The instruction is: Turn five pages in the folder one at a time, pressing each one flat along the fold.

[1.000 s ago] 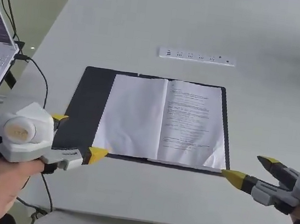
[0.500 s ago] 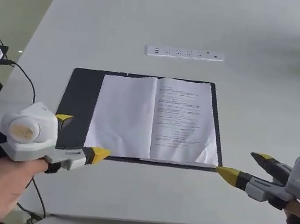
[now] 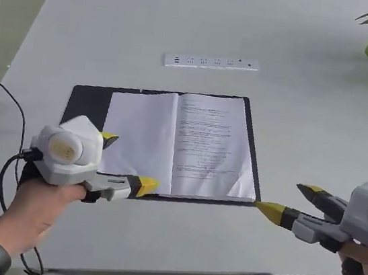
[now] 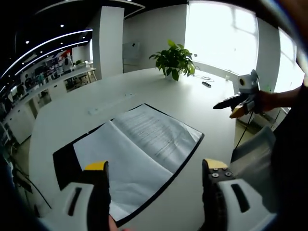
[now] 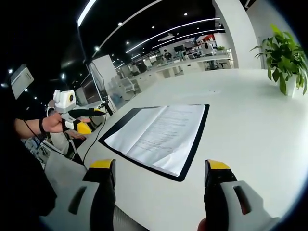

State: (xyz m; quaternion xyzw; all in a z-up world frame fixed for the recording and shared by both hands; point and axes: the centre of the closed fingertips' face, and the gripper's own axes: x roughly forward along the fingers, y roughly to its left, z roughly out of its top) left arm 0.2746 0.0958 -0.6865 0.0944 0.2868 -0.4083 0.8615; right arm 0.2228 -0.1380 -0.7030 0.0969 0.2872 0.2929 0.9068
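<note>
so the black folder point(image 3: 83, 107) lies open on the white table point(image 3: 309, 113), spine running straight away, and the right gripper point(image 3: 283, 198), jaws spread and empty like the left gripper point(image 3: 130, 162), sits nearest the printed white page point(image 3: 210, 148)

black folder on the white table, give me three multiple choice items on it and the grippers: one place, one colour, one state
1. Where does the white power strip lie relative to the black folder? A on top of it; B beyond its far edge; C against its near edge.
2. What colour are the tips of the left gripper and the right gripper? A red; B blue; C yellow.
3. How is the folder? A shut; B open flat; C standing upright.
Answers: 1 B, the head view shows the strip apart, past the far edge. 2 C, all four tips show yellow. 3 B, its white pages lie spread face up.
</note>
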